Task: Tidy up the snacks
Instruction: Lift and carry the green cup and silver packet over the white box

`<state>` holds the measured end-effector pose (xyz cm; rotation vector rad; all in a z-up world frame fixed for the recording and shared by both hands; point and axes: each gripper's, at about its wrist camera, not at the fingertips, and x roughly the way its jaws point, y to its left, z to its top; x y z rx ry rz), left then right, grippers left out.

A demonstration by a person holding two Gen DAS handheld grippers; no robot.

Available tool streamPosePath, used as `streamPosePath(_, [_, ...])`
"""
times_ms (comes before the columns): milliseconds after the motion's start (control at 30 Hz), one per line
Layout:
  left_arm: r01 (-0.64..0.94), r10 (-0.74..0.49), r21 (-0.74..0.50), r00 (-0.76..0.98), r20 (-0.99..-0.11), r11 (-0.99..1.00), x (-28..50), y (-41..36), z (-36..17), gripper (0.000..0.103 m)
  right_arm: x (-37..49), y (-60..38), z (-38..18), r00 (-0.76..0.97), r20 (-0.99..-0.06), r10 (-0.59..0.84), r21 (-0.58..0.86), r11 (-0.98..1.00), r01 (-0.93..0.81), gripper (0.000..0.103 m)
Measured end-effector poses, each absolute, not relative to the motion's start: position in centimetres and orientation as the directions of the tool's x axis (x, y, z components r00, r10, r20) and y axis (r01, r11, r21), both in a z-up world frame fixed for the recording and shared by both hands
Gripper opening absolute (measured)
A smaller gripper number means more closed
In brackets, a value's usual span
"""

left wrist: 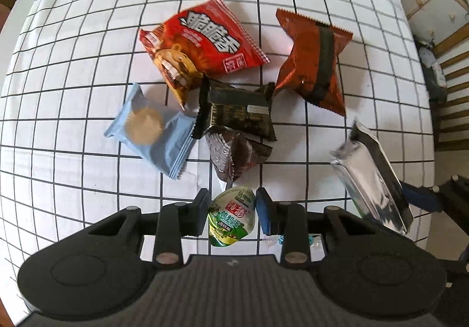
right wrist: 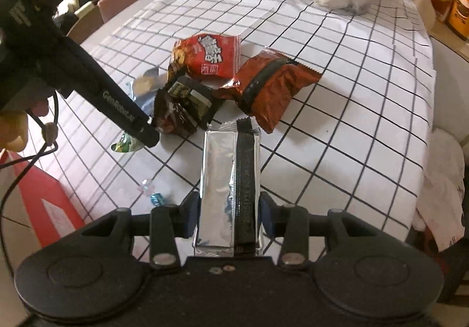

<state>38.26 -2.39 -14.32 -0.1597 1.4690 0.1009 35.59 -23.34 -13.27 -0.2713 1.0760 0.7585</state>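
Silver foil packet (right wrist: 227,189) sits lengthwise between the right gripper (right wrist: 227,209) jaws, clamped and clear of the tabletop (right wrist: 337,127). Green-lidded snack cup (left wrist: 231,215) is pinched in the left gripper (left wrist: 233,214), seemingly by its rim. Carry both level and unhurried, well clear of the heap around the red packet (left wrist: 202,42), and avoid squeezing harder.

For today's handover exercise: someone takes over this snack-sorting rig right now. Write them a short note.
Left tongs: shut on the small green-lidded pack, lifted off the table.
Right tongs: shut on the silver foil pack, also lifted.
On the checked tablecloth: red snack bag, brown bag, black pack, dark brown pack, light blue pack, clustered.
Done: two picked up.
Left: place both, then sort the five remaining.
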Motion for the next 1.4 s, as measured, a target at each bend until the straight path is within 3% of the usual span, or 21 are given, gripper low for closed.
streamPosePath(567, [-0.04,-0.072,-0.085,0.265,-0.962,0.996,30.3,-2.7,-6.0,0.034,25.9,-25.0,-3.9,0.387,-0.817,0.426,0.132,0.793,-0.595,0.041])
streamPosePath(800, [0.05,-0.09,-0.078,0.31,-0.946,0.996,25.7,-3.5,-2.8,0.034,21.5,-24.1,-2.8,0.392,-0.813,0.431,0.143,0.8,-0.583,0.041])
streamPosePath(1400, [0.166,-0.088,-0.048,0.245,-0.965,0.985,17.5,-4.8,-5.9,0.034,14.1,-21.4,-6.4,0.347,-0.851,0.395,0.152,0.817,-0.556,0.041])
